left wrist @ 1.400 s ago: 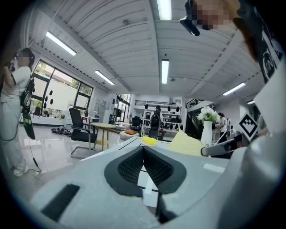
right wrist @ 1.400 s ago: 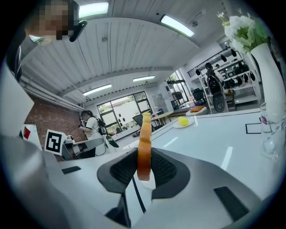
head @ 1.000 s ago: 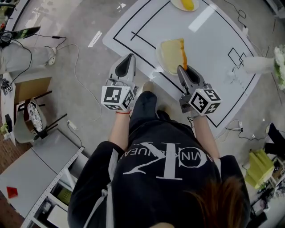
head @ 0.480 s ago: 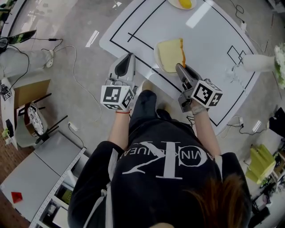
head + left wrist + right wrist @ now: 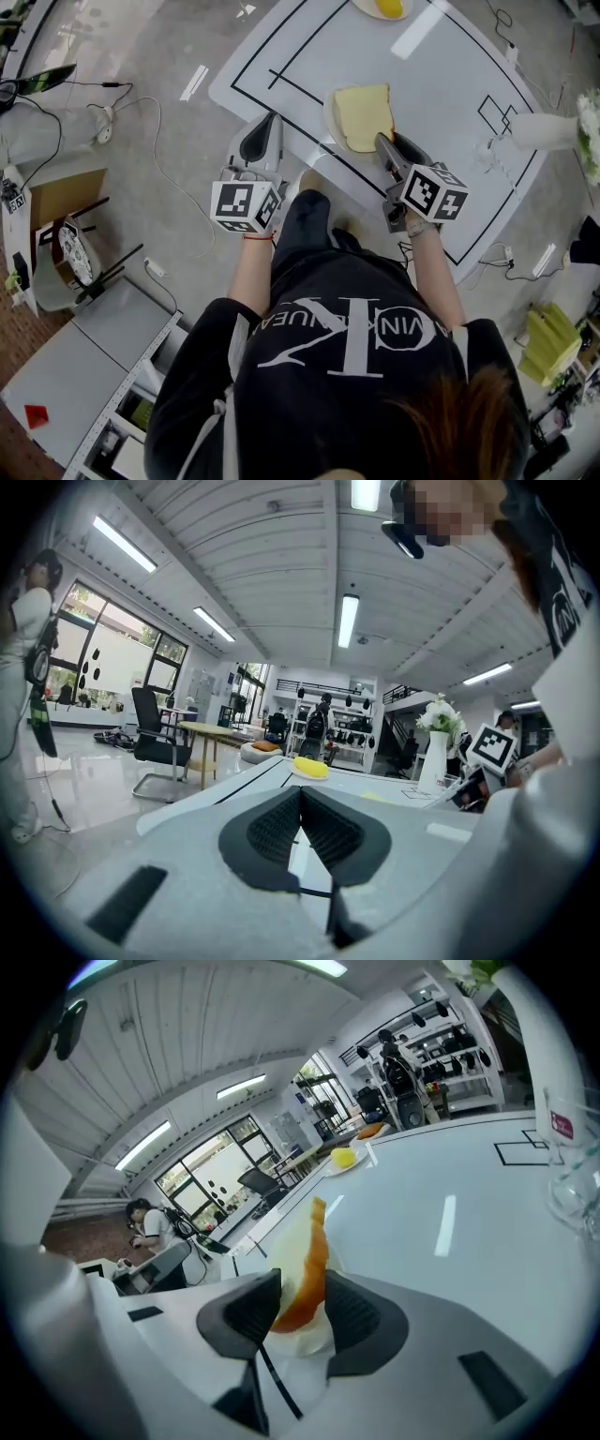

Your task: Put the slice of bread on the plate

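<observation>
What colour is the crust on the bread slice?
Orange-brown, while the face of the bread slice is pale yellow. It shows clearest in the right gripper view.

We see lots of bare white table [image 5: 450,84] between the plate [image 5: 329,114] with the slice of bread [image 5: 364,114] near our edge and the small dish [image 5: 367,9] with a yellow thing [image 5: 390,7] at the far edge, so a gripper can pass there. On the right the white vase [image 5: 544,133] with flowers [image 5: 589,122] stands in the way, near the table's edge.
</observation>
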Demonstrator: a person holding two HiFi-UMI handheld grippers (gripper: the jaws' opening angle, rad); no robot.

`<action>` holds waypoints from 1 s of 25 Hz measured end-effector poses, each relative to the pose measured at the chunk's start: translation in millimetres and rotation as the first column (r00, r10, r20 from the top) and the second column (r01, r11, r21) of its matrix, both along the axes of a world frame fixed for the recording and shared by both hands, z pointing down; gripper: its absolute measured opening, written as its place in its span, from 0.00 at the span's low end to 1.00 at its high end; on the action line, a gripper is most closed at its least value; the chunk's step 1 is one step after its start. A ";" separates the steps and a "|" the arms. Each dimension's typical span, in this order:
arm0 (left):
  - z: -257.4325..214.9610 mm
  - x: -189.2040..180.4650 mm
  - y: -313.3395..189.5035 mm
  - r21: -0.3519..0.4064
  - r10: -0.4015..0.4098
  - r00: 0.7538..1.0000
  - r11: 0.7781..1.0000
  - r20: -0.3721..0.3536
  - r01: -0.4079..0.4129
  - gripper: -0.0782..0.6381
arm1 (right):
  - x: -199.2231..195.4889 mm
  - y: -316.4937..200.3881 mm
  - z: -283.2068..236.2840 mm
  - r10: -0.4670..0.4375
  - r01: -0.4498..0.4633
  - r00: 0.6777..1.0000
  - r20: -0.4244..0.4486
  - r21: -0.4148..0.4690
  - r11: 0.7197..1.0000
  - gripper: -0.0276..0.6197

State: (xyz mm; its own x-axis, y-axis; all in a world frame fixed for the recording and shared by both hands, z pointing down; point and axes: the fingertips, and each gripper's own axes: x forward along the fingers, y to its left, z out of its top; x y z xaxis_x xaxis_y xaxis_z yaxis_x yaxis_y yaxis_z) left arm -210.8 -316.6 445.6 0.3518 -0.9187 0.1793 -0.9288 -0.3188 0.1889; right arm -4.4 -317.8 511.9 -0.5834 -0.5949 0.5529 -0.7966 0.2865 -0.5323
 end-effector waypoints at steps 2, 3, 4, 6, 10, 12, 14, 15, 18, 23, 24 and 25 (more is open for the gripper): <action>-0.1 -1.0 0.8 0.000 -0.003 1.000 1.000 -0.001 0.003 0.12 | 1.6 -0.5 1.8 -0.010 0.010 0.999 -0.035 0.009 1.000 0.28; 0.1 -1.4 1.2 -0.001 -0.004 1.000 1.000 -0.001 0.004 0.12 | 2.7 -0.7 3.2 -0.015 0.016 0.998 -0.053 0.012 1.000 0.28; 0.2 -1.6 1.5 -0.001 -0.005 1.000 1.000 -0.001 0.005 0.12 | 3.7 -0.9 4.9 -0.024 0.025 0.997 -0.074 0.015 1.000 0.28; 0.5 -2.1 2.0 -0.002 -0.006 1.000 1.000 -0.001 0.006 0.12 | 4.8 -0.9 8.7 -0.047 0.050 0.991 -0.123 0.022 0.998 0.29; 0.8 -4.4 3.2 -0.004 -0.011 1.000 1.000 -0.006 0.011 0.12 | 0.2 -0.3 10.9 -0.088 0.096 0.980 -0.176 0.037 0.995 0.29; 1.8 -5.6 3.8 -0.007 -0.015 1.000 1.000 -0.012 0.015 0.12 | -2.2 0.3 11.1 -0.104 0.114 0.976 -0.193 0.045 0.992 0.30; 2.8 -5.8 4.0 -0.010 -0.017 1.000 1.000 -0.013 0.017 0.12 | -3.2 0.9 11.4 -0.118 0.132 0.971 -0.209 0.051 0.990 0.30; 3.0 -5.7 4.0 -0.011 -0.016 1.000 1.000 -0.013 0.016 0.12 | -3.8 1.2 11.3 -0.126 0.140 0.968 -0.215 0.053 0.989 0.30; 3.0 -4.7 3.6 -0.012 -0.013 1.000 1.000 -0.013 0.013 0.12 | -6.6 2.6 10.4 -0.142 0.155 0.967 -0.211 0.048 0.987 0.30; 4.9 -2.8 3.7 -0.014 -0.010 1.000 1.000 -0.015 0.010 0.12 | -10.2 7.0 10.1 -0.163 0.173 0.969 -0.187 0.039 0.984 0.29; 5.1 -2.5 3.7 -0.014 -0.009 1.000 1.000 -0.015 0.009 0.12 | -10.9 7.8 10.3 -0.166 0.175 0.970 -0.181 0.037 0.984 0.29; 5.1 -2.1 3.8 -0.015 -0.008 1.000 1.000 -0.014 0.008 0.12 | -11.4 8.7 10.7 -0.169 0.177 0.970 -0.176 0.034 0.984 0.29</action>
